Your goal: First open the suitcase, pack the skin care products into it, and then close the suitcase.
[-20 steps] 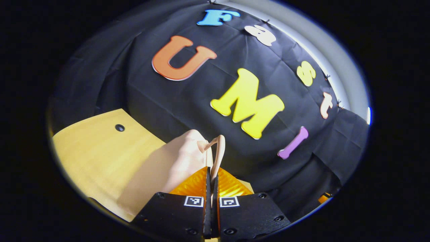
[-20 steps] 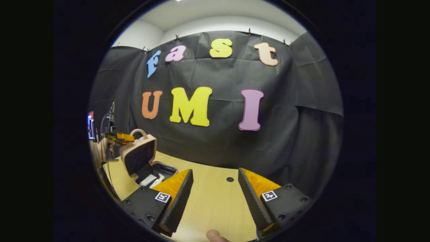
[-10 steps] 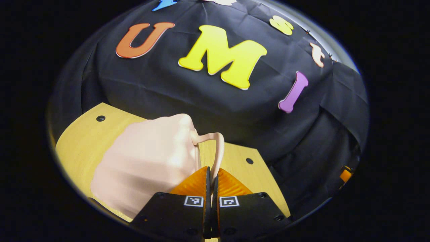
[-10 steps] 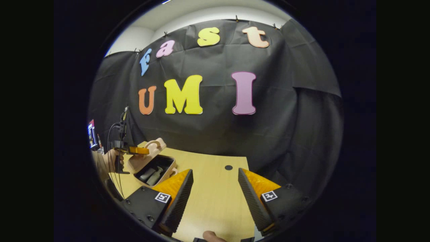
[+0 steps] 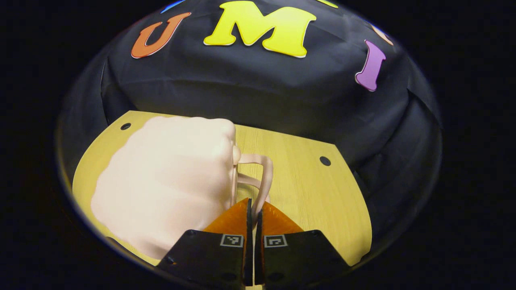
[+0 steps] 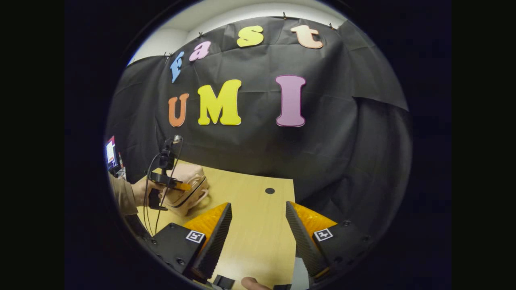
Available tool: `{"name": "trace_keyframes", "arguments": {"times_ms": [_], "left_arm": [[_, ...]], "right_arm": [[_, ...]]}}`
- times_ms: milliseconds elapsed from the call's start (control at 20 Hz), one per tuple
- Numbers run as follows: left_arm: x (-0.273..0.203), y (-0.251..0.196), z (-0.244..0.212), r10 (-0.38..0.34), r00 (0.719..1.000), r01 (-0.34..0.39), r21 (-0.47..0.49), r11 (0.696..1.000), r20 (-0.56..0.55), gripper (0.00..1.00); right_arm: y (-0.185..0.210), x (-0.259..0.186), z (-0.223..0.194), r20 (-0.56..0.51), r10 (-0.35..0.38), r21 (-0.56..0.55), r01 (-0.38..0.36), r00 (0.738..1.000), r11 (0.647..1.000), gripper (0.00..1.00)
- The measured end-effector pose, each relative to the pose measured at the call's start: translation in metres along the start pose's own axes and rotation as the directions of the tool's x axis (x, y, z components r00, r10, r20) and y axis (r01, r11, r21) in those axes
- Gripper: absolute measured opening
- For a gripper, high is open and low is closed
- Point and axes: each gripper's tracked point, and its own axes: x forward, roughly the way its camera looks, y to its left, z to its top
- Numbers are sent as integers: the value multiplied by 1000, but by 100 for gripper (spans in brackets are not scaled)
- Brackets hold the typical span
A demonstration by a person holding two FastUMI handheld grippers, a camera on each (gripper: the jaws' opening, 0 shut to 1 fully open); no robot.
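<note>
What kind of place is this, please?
Probably a recording booth: black cloth wall, one wooden table, a small pink suitcase, and a hand-held left gripper with a cable.

The suitcase (image 5: 169, 181), left of centre in the left gripper view, has a smooth, matt pale shell that looks like plastic, and its thin handle (image 5: 262, 181) looks the same. The desk (image 5: 318, 197) under it is light wood with fine straight grain and a dull sheen. The wall (image 6: 322, 161) behind, across the upper frame, is creased matt black cloth.
</note>
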Motion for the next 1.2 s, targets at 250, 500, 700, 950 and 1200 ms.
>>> {"name": "trace_keyframes", "arguments": {"times_ms": [250,500,700,950,1200], "left_arm": [[16,-11,-16,58,997,-59,-6,998,-41,11],[17,-11,-13,90,993,-87,40,995,-71,13],[12,-15,-15,156,984,-144,130,981,-89,42],[-24,-44,6,111,994,-109,99,989,-10,72],[-107,-54,84,76,968,-116,153,981,240,85]], "right_arm": [[-7,3,1,-5,-9,40,9,1000,999,79],[3,5,0,-14,-17,61,17,1000,998,80],[14,4,12,11,-29,39,29,1000,999,80],[31,1,33,62,-45,-4,45,997,999,80],[50,4,50,96,-65,-14,66,993,998,80]]}}
